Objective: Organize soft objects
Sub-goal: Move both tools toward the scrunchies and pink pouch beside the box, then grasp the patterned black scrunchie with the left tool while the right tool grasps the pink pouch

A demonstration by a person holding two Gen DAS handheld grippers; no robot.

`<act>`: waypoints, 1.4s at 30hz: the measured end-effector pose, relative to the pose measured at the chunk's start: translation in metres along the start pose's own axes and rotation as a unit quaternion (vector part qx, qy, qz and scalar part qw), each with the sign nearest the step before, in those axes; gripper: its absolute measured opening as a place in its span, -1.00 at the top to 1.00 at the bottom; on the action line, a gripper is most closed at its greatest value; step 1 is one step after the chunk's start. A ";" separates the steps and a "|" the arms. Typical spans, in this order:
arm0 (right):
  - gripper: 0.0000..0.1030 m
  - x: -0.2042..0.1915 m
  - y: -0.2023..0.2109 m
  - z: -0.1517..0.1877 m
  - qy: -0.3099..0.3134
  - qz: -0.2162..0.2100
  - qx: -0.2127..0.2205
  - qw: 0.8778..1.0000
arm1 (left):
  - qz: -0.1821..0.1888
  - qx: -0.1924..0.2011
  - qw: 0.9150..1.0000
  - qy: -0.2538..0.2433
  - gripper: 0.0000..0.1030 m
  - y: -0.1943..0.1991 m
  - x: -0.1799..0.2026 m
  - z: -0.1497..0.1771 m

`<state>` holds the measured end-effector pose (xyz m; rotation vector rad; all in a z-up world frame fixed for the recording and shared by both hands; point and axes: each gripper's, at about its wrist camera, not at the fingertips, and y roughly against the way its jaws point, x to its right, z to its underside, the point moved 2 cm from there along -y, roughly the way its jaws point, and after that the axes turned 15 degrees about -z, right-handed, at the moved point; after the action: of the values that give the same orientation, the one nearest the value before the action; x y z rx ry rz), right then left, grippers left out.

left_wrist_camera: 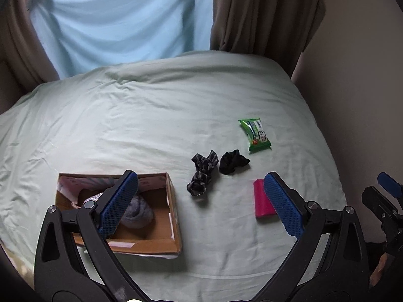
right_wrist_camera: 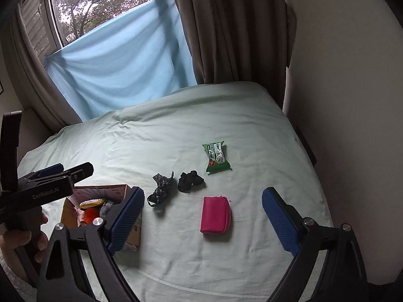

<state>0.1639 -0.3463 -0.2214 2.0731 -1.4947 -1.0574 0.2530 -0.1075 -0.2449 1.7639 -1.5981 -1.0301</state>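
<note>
A cardboard box (left_wrist_camera: 173, 226) sits on the bed at the left with a grey knitted item (left_wrist_camera: 138, 214) inside; the box also shows in the right wrist view (right_wrist_camera: 69, 210), holding several soft items. A patterned dark sock (left_wrist_camera: 201, 173) (right_wrist_camera: 161, 188), a black sock (left_wrist_camera: 231, 162) (right_wrist_camera: 189, 177), a pink pouch (left_wrist_camera: 262, 198) (right_wrist_camera: 215, 215) and a green wipes pack (left_wrist_camera: 255, 134) (right_wrist_camera: 216, 157) lie on the sheet. My left gripper (left_wrist_camera: 200, 201) is open and empty above the box's right edge. My right gripper (right_wrist_camera: 202, 222) is open and empty over the pink pouch.
The pale green bed sheet (left_wrist_camera: 151, 115) covers the bed. A blue cloth (right_wrist_camera: 121, 63) hangs over the window behind. Brown curtains (right_wrist_camera: 226, 30) hang at the far side, and a wall (right_wrist_camera: 352, 100) stands at the right.
</note>
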 end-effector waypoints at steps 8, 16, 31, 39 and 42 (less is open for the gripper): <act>-0.81 0.028 -0.073 0.005 -0.062 0.010 -0.029 0.998 | 0.003 -0.065 0.995 -0.073 -0.94 -0.107 0.031 -0.014; -0.81 0.058 -0.149 0.026 -0.106 0.043 -0.069 0.991 | -0.004 -0.125 0.983 -0.138 -0.94 -0.208 0.055 -0.006; -0.81 0.093 -0.245 0.090 -0.135 0.083 -0.147 0.976 | -0.012 -0.191 0.955 -0.226 -0.54 -0.303 0.092 0.029; -0.37 0.105 -0.265 0.098 -0.121 0.102 -0.176 0.972 | 0.009 -0.216 0.948 -0.233 0.07 -0.310 0.102 0.034; -0.30 0.104 -0.265 0.099 -0.116 0.100 -0.177 0.972 | 0.014 -0.220 0.947 -0.232 0.24 -0.308 0.108 0.035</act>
<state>0.2756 -0.3331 -0.5006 1.5650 -1.4571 -1.4046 0.4000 -0.1638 -0.5323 1.2507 -1.4819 -1.7302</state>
